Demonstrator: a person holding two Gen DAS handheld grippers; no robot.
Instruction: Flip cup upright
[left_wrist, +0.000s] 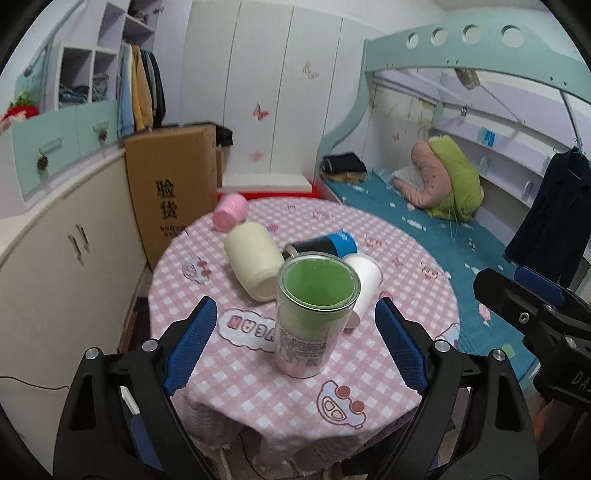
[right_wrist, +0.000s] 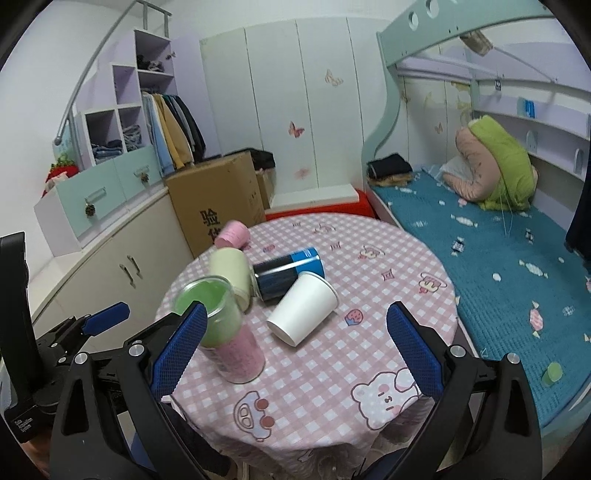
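A clear cup with a green and pink inside (left_wrist: 314, 317) stands upright on the round table with the pink checked cloth (left_wrist: 406, 229), mouth up. It also shows in the right wrist view (right_wrist: 225, 332). My left gripper (left_wrist: 295, 325) is open, its blue fingers on either side of the cup and apart from it. My right gripper (right_wrist: 295, 332) is open and empty, facing a white paper cup (right_wrist: 304, 308) that lies on its side. A cream cup (left_wrist: 253, 260), a blue and black cup (left_wrist: 325, 245) and a pink cup (left_wrist: 231, 212) also lie on their sides.
A cardboard box (left_wrist: 171, 195) stands by the table's far left edge. White cabinets (left_wrist: 66, 258) run along the left. A bed with a blue cover (right_wrist: 498, 266) lies close on the right. The other gripper (left_wrist: 535, 314) shows at the right of the left wrist view.
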